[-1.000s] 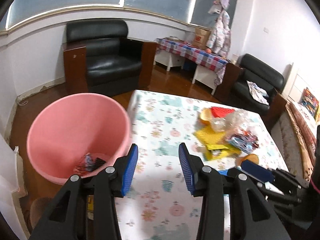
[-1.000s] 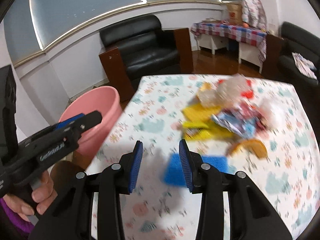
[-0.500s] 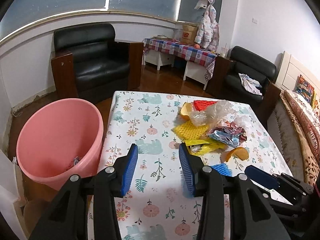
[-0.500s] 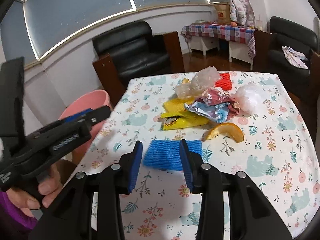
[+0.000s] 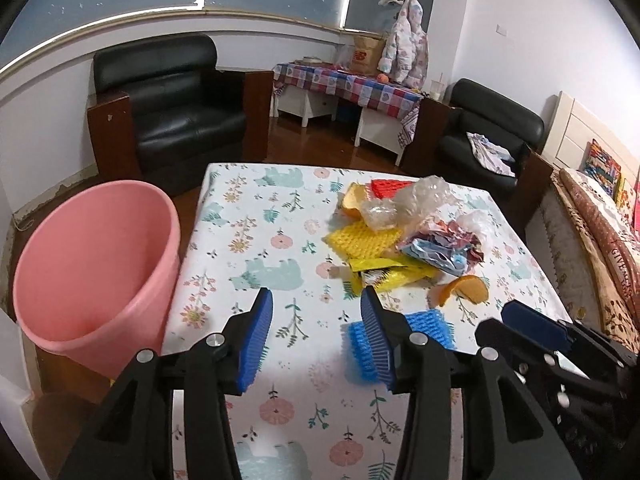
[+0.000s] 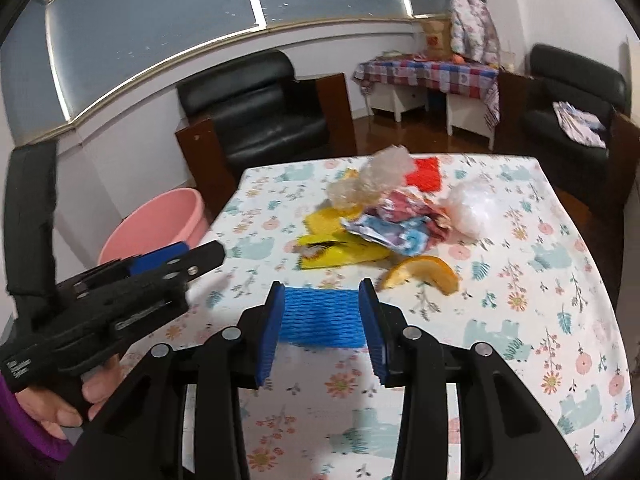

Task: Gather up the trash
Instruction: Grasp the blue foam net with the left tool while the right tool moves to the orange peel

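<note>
On the floral tablecloth (image 5: 256,216) lies a blue foam net (image 6: 322,316). It shows between the fingers of my right gripper (image 6: 322,296), whose pads stand apart from it, so that gripper is open. Behind the net are an orange peel (image 6: 424,270), a yellow wrapper (image 6: 340,254), crumpled wrappers (image 6: 396,224), clear plastic (image 6: 376,180), a red net (image 6: 426,174) and a white bag (image 6: 472,208). My left gripper (image 5: 316,308) hovers over the cloth left of the blue net (image 5: 432,328); its jaws are opening with nothing between them. A pink bin (image 5: 92,264) stands on the floor at the table's left.
A hand with a purple sleeve (image 6: 72,400) holds the left gripper (image 6: 188,258) beside the right one. A black armchair (image 5: 176,104) stands behind the table, a second one (image 5: 488,128) and a checked side table (image 5: 348,84) further back, and a bed (image 5: 592,216) at the right.
The left gripper has swung from over the pink bin to above the table, and its jaws stand a little wider. The right gripper has closed in on the blue net.
</note>
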The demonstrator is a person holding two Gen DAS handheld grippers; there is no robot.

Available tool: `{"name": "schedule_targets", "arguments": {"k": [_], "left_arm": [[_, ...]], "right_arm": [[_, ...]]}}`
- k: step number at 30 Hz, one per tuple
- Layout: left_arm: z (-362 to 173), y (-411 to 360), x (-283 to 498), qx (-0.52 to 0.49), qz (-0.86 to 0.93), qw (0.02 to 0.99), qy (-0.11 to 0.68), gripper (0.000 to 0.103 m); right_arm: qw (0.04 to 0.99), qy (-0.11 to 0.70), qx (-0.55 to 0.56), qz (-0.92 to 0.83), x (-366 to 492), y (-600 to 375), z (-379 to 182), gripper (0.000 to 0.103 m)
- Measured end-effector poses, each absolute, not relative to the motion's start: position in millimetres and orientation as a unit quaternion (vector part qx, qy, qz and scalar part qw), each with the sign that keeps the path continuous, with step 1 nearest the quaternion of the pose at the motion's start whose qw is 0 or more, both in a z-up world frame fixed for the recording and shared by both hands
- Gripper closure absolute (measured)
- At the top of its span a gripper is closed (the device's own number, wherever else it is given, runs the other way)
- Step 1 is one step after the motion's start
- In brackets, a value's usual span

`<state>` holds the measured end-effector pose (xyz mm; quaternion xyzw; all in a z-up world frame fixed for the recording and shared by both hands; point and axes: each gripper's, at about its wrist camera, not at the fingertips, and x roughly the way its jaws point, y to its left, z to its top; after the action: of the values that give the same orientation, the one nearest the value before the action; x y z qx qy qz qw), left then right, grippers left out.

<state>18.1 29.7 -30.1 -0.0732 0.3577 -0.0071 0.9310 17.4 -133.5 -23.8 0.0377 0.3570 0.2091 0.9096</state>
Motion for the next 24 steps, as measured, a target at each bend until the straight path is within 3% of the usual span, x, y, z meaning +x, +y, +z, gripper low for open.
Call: {"name": "schedule_targets", "arguments": {"k": [24], "left_arm": [[-53.8,3.9,34.1,-0.07,-0.049,0.914,0.396,0.056]], "right_arm": [[0.916,0.37,0.048,0.145,38.1,-183.5,-44.5,0.064]]}}
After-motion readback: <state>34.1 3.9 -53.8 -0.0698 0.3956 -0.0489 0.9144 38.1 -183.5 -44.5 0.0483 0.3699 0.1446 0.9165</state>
